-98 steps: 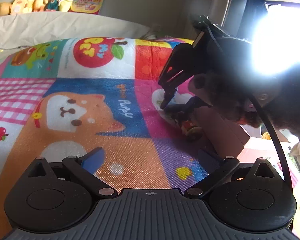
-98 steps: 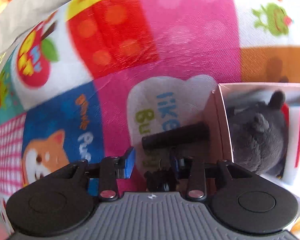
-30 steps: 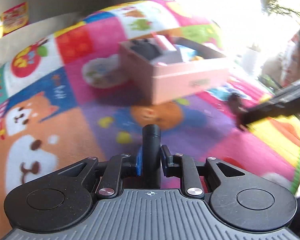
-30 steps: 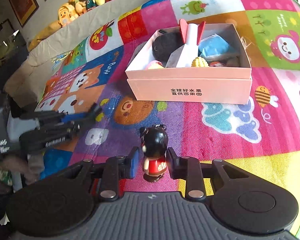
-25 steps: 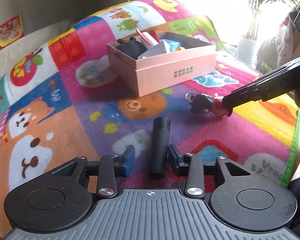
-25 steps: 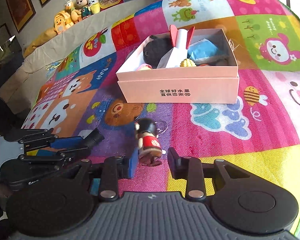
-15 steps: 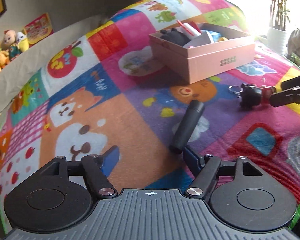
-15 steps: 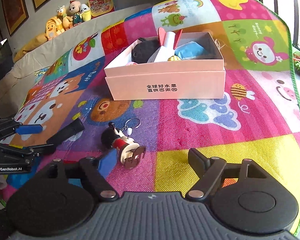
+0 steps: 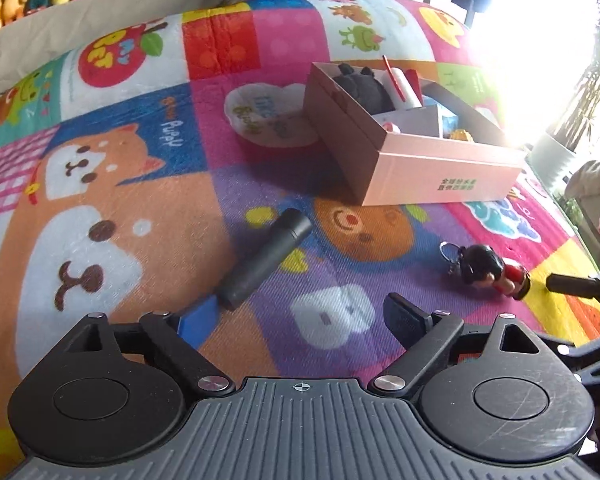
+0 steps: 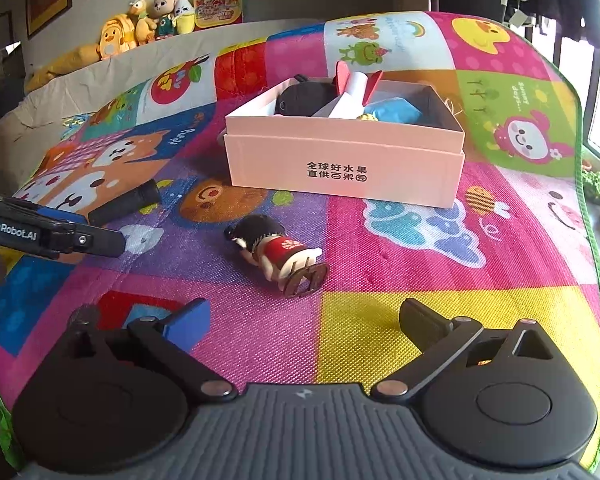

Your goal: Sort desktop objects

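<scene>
the play mat (image 10: 380, 320) is a patchwork of pink, purple, yellow, orange, blue and red squares printed with cartoon animals. the box (image 10: 340, 160) is pale pink with black lettering. the cylinder (image 9: 266, 258) is matte black. the figurine (image 10: 276, 250) has black hair and a red body with a white mark.

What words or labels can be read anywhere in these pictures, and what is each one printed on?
"全球好水果 直供百果园": pink box, front wall.
"GenRobot.AI": side of the left hand-held gripper, seen from the right wrist.
"Puppy": play mat, blue square beside the dog.
"sunny days...": play mat, green square.
"like", with a word under it too blurred to read: white patch behind the box.
Yellow letters on the mat's red apple: not readable.
Red card by the plush toys: too small.
</scene>
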Demonstrator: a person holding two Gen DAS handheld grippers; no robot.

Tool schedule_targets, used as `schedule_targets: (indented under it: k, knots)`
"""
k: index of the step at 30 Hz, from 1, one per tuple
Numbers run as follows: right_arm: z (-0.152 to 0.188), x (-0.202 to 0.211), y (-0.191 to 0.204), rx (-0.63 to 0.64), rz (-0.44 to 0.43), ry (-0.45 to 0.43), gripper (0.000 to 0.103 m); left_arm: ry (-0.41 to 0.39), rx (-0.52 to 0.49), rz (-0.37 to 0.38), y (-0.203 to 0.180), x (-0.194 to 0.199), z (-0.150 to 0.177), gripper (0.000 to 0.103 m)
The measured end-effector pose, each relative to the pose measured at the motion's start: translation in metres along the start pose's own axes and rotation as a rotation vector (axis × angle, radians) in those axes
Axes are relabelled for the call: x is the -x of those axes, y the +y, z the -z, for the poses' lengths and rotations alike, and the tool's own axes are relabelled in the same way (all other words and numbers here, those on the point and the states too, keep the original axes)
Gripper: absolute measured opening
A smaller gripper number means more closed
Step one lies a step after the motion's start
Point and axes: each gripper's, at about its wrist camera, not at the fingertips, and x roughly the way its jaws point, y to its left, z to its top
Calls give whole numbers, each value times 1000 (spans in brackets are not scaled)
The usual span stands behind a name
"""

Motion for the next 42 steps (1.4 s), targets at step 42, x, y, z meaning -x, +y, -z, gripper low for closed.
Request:
schedule_targets:
  k: [42]
  knots:
    - [2, -2, 2, 1, 11, 0, 103, -64, -227, 6, -34, -12, 6, 80]
